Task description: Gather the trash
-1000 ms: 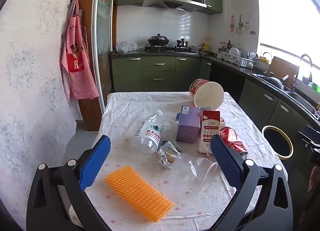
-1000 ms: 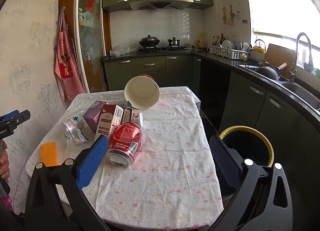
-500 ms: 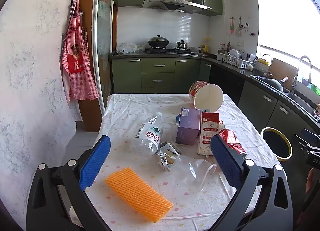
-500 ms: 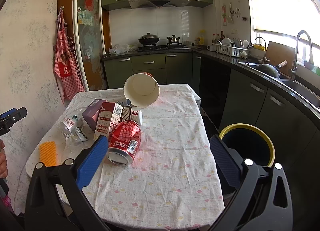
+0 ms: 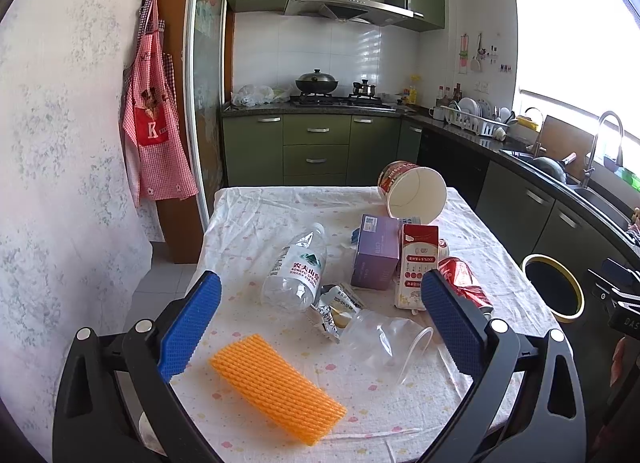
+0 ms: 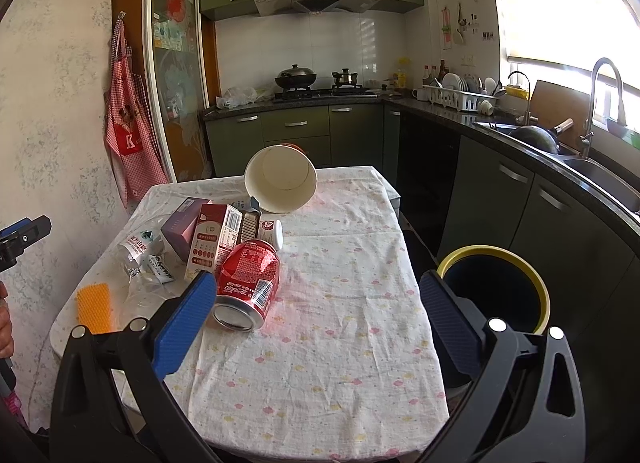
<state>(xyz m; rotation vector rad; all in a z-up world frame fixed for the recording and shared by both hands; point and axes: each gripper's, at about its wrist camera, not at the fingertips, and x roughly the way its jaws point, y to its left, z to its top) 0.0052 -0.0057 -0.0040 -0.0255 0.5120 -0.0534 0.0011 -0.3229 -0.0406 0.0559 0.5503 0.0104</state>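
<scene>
Trash lies on the clothed table: an orange foam net, a clear plastic bottle, a foil wrapper, a crushed clear cup, a purple box, a red-white carton, a red cola can and a tipped paper bowl. My left gripper is open above the table's near left edge, with the net and cup between its fingers' lines. My right gripper is open, its left pad beside the can. A yellow-rimmed black bin stands right of the table.
Green cabinets and a dark counter with a sink and dish rack run along the right and back walls. A red checked apron hangs on the left wall. The stove holds pots at the back.
Both views have crept slightly toward the table, and its objects sit a little lower and larger. Both grippers stay open and nothing on the table has moved.
</scene>
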